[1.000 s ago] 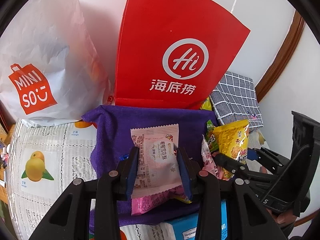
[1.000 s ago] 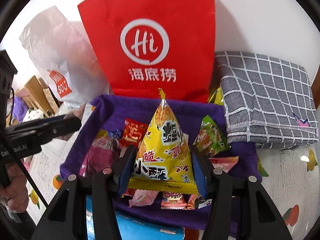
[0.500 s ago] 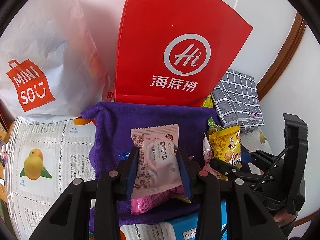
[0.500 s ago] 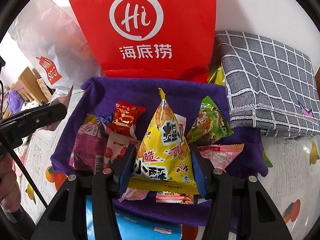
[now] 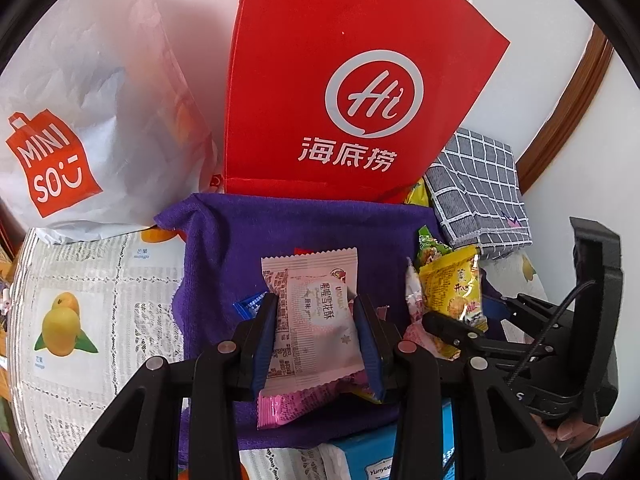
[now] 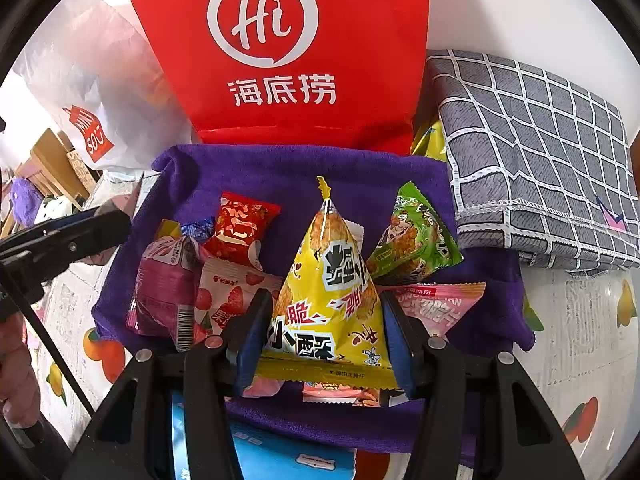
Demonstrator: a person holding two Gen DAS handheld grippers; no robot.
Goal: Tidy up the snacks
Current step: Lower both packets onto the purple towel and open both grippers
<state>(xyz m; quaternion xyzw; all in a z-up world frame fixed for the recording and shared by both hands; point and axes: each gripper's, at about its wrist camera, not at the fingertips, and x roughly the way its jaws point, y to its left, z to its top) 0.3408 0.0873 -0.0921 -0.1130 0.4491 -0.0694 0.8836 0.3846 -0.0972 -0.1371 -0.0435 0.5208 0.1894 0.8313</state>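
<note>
My left gripper [image 5: 316,320] is shut on a pale pink snack packet [image 5: 316,312], held over a purple towel [image 5: 248,240]. My right gripper [image 6: 324,316] is shut on a yellow pyramid snack bag [image 6: 328,292], low over the same towel [image 6: 280,172]. Several loose snacks lie on the towel: a red packet [image 6: 240,224], a magenta packet [image 6: 164,284], a green packet [image 6: 416,236] and a pink packet [image 6: 440,304]. The right gripper with its yellow bag [image 5: 456,288] also shows at the right of the left wrist view.
A red paper bag [image 5: 340,92] stands behind the towel, a white Miniso bag [image 5: 80,120] to its left. A folded grey checked cloth [image 6: 540,148] lies at the right. A blue box [image 6: 280,456] sits in front. The fruit-print tablecloth [image 5: 92,300] covers the table.
My right gripper has moved forward and down over the towel with the yellow bag, so more loose snacks show. My left gripper has barely moved and keeps its packet.
</note>
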